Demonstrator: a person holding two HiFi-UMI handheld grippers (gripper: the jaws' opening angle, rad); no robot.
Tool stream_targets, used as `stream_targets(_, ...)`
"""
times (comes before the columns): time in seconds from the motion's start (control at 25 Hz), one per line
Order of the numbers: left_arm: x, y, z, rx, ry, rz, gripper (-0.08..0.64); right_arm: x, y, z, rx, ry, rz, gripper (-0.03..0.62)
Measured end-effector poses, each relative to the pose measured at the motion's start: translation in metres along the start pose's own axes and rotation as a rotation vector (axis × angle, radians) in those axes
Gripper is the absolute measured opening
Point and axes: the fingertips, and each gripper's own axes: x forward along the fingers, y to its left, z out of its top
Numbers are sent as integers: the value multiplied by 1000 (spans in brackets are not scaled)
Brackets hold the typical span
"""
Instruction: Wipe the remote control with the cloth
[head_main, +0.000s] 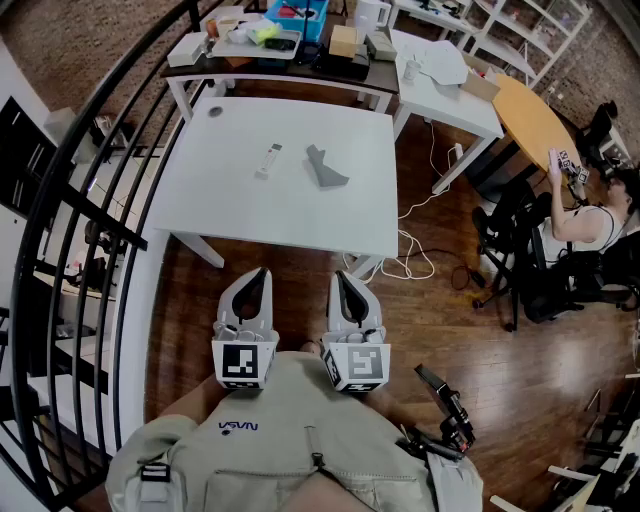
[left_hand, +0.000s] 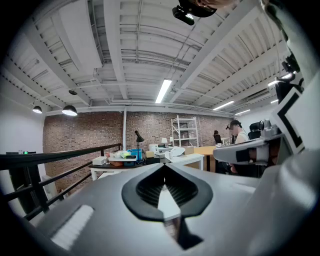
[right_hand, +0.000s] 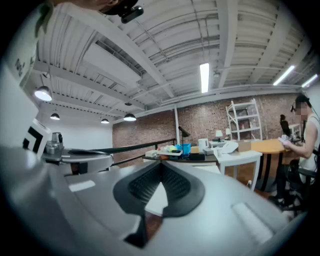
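1. The left gripper (head_main: 260, 272) has its fingers (left_hand: 146, 189) closed tip to tip and holds nothing.
2. Just to its right, the right gripper (head_main: 341, 274) shows the same state. Its fingers (right_hand: 178, 186) meet at the tips and are empty.
3. Both pairs of fingers hang over the wooden floor (head_main: 470, 340) and point at the white desk (head_main: 230, 215). The desk's near edge lies just ahead of the tips.
4. The remote control (head_main: 269, 160) lies flat on that desk, well ahead of the left fingers and untouched.
5. The grey cloth (head_main: 325, 168) lies crumpled on the desk, well ahead of the right fingers. It is near the remote control's right side but apart from it.
6. Beyond the white desk stands a cluttered dark desk (head_main: 270, 62).
7. A black railing (head_main: 90, 130) curves past to the left of the left fingers.
8. A seated person (head_main: 590, 225) is far to the right of the right fingers.
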Motion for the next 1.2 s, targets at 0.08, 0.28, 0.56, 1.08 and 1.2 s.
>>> stream_targets(0.08, 7, -9, 3, 2, -11, 8, 6, -1, -11, 1, -5, -12, 7, 3)
stream_targets(0.28, 18, -24, 4, 15, -14, 11, 6, 3, -31, 2, 0, -21, 22, 3)
stream_targets(0.56, 35, -11, 8, -80, -11, 41, 6, 22, -33, -7, 7, 15, 16, 3)
stream_targets(1.08, 122, 80, 9, -94, -41, -92, 5, 129, -29, 15, -15, 44, -127, 3)
stream_targets(1.2, 136, 101, 9, -135, -61, -114, 6, 149, -22, 16, -22, 49, -159, 3)
